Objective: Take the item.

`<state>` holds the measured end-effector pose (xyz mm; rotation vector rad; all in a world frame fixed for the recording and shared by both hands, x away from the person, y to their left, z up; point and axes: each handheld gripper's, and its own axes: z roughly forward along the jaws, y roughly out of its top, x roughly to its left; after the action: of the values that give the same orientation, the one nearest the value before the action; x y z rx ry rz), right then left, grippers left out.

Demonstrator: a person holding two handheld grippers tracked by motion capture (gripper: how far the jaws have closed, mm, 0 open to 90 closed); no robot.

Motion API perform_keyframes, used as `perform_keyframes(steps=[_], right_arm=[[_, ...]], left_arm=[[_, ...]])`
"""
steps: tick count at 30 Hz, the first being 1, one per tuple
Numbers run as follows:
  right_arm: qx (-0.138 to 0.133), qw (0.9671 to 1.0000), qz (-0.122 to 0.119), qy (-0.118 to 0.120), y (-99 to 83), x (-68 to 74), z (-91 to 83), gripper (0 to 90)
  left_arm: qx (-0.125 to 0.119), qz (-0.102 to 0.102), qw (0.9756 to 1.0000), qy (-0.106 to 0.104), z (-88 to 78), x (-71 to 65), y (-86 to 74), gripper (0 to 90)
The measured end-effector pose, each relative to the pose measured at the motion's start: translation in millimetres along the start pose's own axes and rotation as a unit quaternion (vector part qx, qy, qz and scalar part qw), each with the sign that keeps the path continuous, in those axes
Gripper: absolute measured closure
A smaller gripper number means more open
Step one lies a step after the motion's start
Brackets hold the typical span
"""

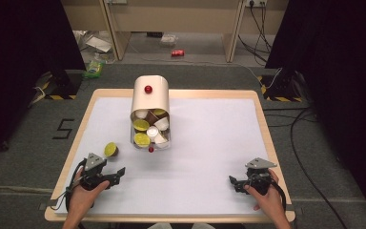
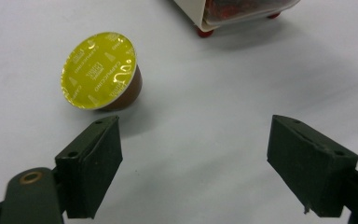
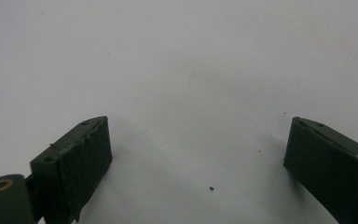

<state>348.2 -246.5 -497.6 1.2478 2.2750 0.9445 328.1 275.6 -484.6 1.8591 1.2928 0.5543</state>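
Note:
A brown coffee capsule with a yellow foil lid [image 1: 110, 150] [image 2: 101, 72] lies on its side on the white table cover, just beyond the left jaw of my left gripper [image 1: 116, 172] [image 2: 205, 161]. That gripper is open with nothing between its jaws. A cream capsule dispenser [image 1: 150, 112] [image 2: 223, 9] lies at the table's middle back, with several yellow and white capsules in its open end. My right gripper [image 1: 233, 182] [image 3: 200, 158] rests open over bare table at the front right.
The dispenser has small red feet [image 2: 204, 32] and a red knob [image 1: 148, 89]. The wooden table edge [image 1: 267, 129] frames the white cover. On the floor behind lie a red can [image 1: 177, 53], cables and some litter.

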Motion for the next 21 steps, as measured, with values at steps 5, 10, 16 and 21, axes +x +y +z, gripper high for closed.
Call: perform_keyframes(steps=[5,10,16,21], right_arm=[[0.000,1.0000,0.002,0.000,-0.1,0.3,0.0,7.8],[-0.001,1.0000,0.000,0.000,0.0,-0.1,0.2,7.8],[-0.001,1.0000,-0.001,0.000,0.0,-0.2,0.2,7.7],[-0.001,1.0000,0.000,0.000,0.0,-0.1,0.2,7.7]], left_arm=[[0.005,0.000,1.0000,-0.001,1.8,-1.0,-4.6,18.0],[0.014,0.004,0.9999,-0.003,2.3,-2.7,-10.6,18.2],[0.023,0.009,0.9997,-0.006,3.0,-6.3,-16.4,18.2],[0.025,0.011,0.9996,-0.008,2.3,-9.3,-20.3,18.2]])
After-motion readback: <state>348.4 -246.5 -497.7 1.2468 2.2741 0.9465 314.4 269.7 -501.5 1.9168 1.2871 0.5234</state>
